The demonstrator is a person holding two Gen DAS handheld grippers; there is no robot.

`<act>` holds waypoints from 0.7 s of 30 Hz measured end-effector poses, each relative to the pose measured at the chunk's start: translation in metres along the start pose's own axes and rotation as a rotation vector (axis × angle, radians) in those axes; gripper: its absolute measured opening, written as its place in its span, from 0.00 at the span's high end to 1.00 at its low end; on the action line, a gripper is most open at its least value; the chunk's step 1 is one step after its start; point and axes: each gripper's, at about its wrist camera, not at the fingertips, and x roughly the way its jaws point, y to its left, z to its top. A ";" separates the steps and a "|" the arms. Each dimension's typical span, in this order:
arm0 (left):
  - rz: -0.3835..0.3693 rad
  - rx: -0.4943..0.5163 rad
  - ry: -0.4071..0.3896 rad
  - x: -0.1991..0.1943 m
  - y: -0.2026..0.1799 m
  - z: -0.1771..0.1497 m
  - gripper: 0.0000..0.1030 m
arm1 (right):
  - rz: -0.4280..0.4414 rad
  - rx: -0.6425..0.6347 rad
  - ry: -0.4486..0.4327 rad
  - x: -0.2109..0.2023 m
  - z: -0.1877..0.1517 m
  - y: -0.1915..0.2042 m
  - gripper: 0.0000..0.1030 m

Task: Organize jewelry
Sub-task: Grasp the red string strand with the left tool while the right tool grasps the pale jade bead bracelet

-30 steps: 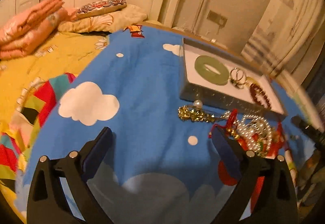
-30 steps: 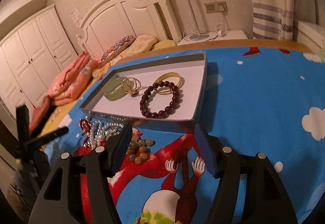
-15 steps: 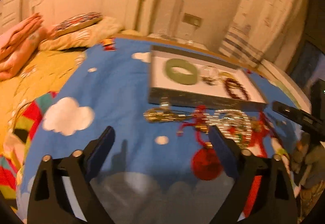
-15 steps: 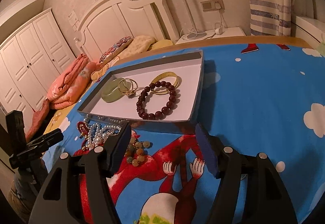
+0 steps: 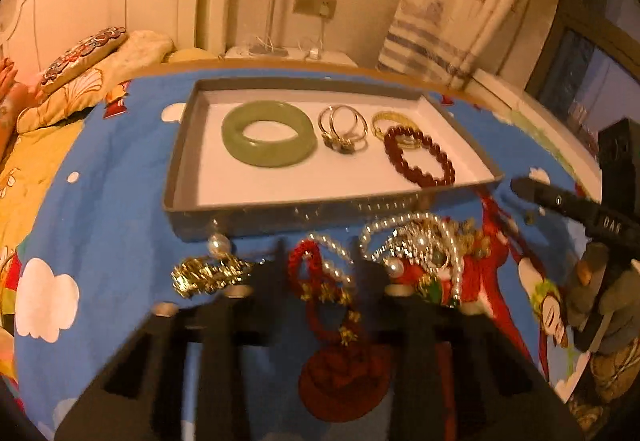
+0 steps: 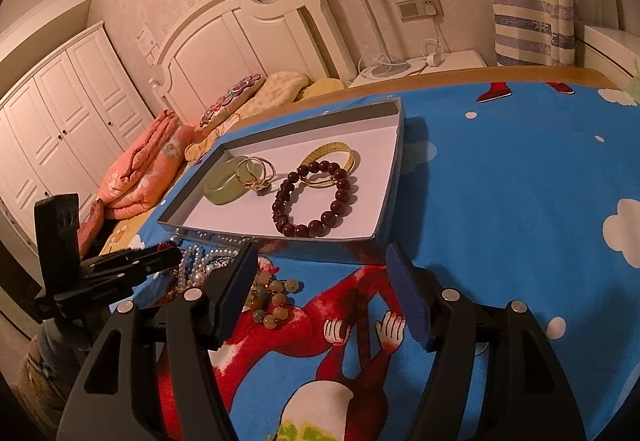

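Note:
A grey tray (image 5: 176, 177) (image 6: 390, 197) on the blue bedspread holds a green jade bangle (image 5: 268, 132) (image 6: 224, 185), gold rings (image 5: 344, 127) (image 6: 256, 171), a gold bangle (image 5: 390, 121) (image 6: 330, 161) and a dark red bead bracelet (image 5: 420, 157) (image 6: 314, 197). In front of the tray lie a gold chain (image 5: 208, 273), a red cord bracelet (image 5: 316, 273), pearl strands (image 5: 412, 241) (image 6: 200, 263) and green beads (image 6: 272, 299). My left gripper (image 5: 320, 265) is open around the red cord bracelet. My right gripper (image 6: 320, 273) is open and empty before the tray.
The bed's white headboard (image 6: 248, 37), pillows (image 5: 100, 57) and folded pink blankets (image 6: 140, 169) lie behind. A nightstand (image 6: 420, 69) with a lamp and a striped curtain (image 5: 460, 1) stand at the back. The other gripper shows in each view (image 5: 580, 209) (image 6: 120, 269).
My left gripper moved forward and right to the jewelry pile and its fingers have narrowed around the red cord bracelet. My right gripper has barely moved.

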 end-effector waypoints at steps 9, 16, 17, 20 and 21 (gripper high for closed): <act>0.060 -0.057 -0.047 -0.047 0.009 -0.040 0.96 | 0.022 -0.105 0.059 0.005 -0.004 0.019 0.37; 0.057 -0.195 0.006 -0.042 0.048 -0.054 0.96 | -0.018 -0.300 0.210 0.027 -0.019 0.053 0.37; 0.057 -0.185 0.008 -0.041 0.047 -0.054 0.96 | -0.026 -0.303 0.216 0.028 -0.021 0.054 0.37; 0.040 -0.184 0.007 -0.042 0.048 -0.056 0.96 | -0.046 -0.309 0.238 0.033 -0.023 0.055 0.37; 0.034 -0.190 0.007 -0.042 0.050 -0.056 0.96 | -0.050 -0.313 0.241 0.034 -0.024 0.055 0.37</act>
